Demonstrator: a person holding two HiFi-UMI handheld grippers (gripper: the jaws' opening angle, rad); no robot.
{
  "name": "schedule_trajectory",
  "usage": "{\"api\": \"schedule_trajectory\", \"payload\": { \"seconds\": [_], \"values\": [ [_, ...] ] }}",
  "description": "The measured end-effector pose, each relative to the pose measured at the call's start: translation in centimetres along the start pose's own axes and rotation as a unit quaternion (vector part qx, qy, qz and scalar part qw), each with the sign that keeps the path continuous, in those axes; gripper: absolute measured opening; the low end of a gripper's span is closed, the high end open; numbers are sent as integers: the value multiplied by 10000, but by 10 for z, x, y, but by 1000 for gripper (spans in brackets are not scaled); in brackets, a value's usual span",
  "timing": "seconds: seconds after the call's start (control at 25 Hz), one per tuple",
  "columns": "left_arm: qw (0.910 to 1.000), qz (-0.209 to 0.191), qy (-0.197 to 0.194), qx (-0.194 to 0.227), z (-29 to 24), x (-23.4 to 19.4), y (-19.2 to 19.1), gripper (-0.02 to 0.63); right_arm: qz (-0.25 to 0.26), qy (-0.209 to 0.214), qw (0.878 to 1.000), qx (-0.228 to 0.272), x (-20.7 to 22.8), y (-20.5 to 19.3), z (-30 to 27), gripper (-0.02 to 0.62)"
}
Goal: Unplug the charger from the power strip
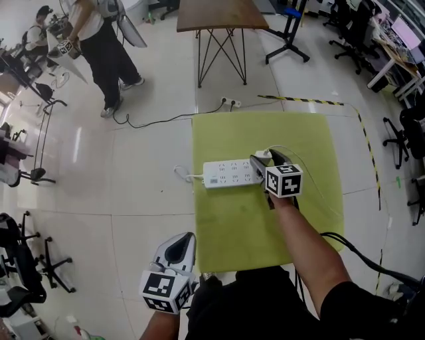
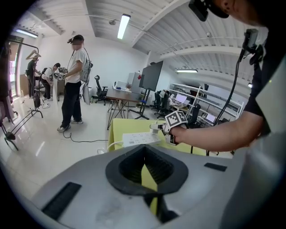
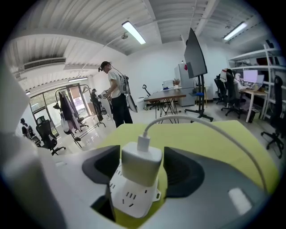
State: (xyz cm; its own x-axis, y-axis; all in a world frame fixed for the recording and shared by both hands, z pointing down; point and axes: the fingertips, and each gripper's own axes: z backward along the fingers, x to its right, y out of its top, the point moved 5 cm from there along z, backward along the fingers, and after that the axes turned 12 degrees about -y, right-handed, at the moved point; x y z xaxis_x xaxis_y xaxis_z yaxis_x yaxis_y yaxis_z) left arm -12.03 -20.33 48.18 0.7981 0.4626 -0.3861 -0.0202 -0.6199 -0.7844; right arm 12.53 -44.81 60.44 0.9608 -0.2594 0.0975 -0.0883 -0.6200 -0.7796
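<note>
Between the wide-apart jaws of the right gripper (image 3: 143,172), at the end of the power strip (image 3: 132,199): the white charger (image 3: 142,162), plugged in upright, with a gap on each flank and neither pad pressing yet. Off its top, leading away from the power strip, a white cable (image 3: 201,123) arcing over the yellow-green mat (image 1: 265,226). Unplugging not yet begun, by the look of it. To do the step well: centre on the block and close squarely on its two flat sides. Grip above the seam with the power strip, so as to clamp the charger body and neither the socket housing nor the cable plug. Then pull straight along the prongs, directly away from the power strip's face, with no rocking or twisting. Likely trouble: a light, loose power strip lifting along with the plug. Well apart from the power strip, on its near left and past the mat's edge, the left gripper (image 2: 145,172), jaws all but together, only a sliver of mat showing through, holding nothing. Probably best brought down onto the power strip's free length to pin it flat before the pull. Far beyond the power strip, across the floor: a wooden table (image 1: 222,14) and a standing person (image 1: 99,46), no part of this.
</note>
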Motion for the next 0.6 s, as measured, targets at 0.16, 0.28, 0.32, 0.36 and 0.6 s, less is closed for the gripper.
{"api": "schedule_trajectory", "payload": {
  "seconds": [0.16, 0.28, 0.32, 0.36, 0.6],
  "values": [
    [10000, 19, 50, 17, 0, -3, 4, 6, 72, 5, 10000, -7, -1, 3, -4, 284],
    [10000, 30, 46, 22, 1, -4, 5, 6, 93, 6, 9999, 51, 0, 6, -1, 281],
    [10000, 27, 44, 27, 1, -4, 5, 6, 107, -4, 9999, 127, 0, 9, 1, 281],
    [10000, 23, 40, 34, 2, -4, 6, 6, 117, -12, 9997, 216, 0, 13, 4, 281],
    [9999, 65, -2, 119, 8, -8, 3, 6, -152, 296, 9986, 416, -10, 27, 39, 279]
  ]
}}
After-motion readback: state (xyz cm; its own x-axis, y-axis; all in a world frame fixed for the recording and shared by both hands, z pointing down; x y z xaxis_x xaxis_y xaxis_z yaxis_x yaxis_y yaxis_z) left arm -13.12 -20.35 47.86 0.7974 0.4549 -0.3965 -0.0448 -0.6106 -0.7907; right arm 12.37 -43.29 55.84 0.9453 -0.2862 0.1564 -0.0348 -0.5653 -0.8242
